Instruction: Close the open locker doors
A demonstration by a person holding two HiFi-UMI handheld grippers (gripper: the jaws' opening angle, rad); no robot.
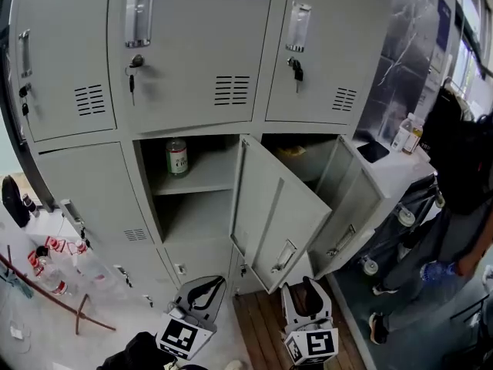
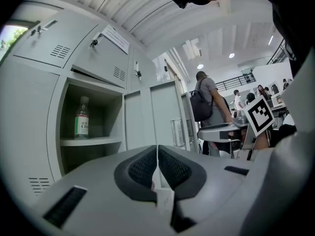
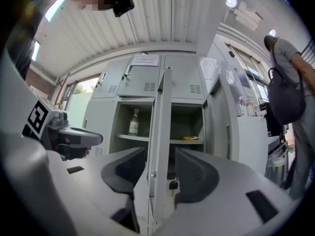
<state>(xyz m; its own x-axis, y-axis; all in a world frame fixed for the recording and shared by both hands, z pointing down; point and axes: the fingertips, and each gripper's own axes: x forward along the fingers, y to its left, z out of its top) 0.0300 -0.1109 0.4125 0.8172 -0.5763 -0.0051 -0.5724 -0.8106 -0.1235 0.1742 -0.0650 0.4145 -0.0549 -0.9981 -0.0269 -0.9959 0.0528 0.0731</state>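
The grey lockers have two doors standing open in the middle row. The middle door (image 1: 273, 214) swings out toward me, and the right door (image 1: 350, 206) hangs open beside it. A green-labelled bottle (image 1: 177, 158) stands on the middle locker's shelf, and something yellow (image 1: 291, 153) lies in the right locker. My left gripper (image 1: 202, 285) is low in front of the lockers, shut with nothing between its pads (image 2: 157, 154). My right gripper (image 1: 306, 286) is just below the middle door's lower corner and is open. That door's edge (image 3: 158, 132) shows in line between its jaws (image 3: 160, 166), with the pads clear of it.
Keys hang from the upper locker doors (image 1: 132, 72). Plastic bottles (image 1: 46, 260) and a stick lie on the floor at the left. A white counter (image 1: 400, 168) with bottles stands to the right, with a cart and a person (image 1: 454, 168) beside it.
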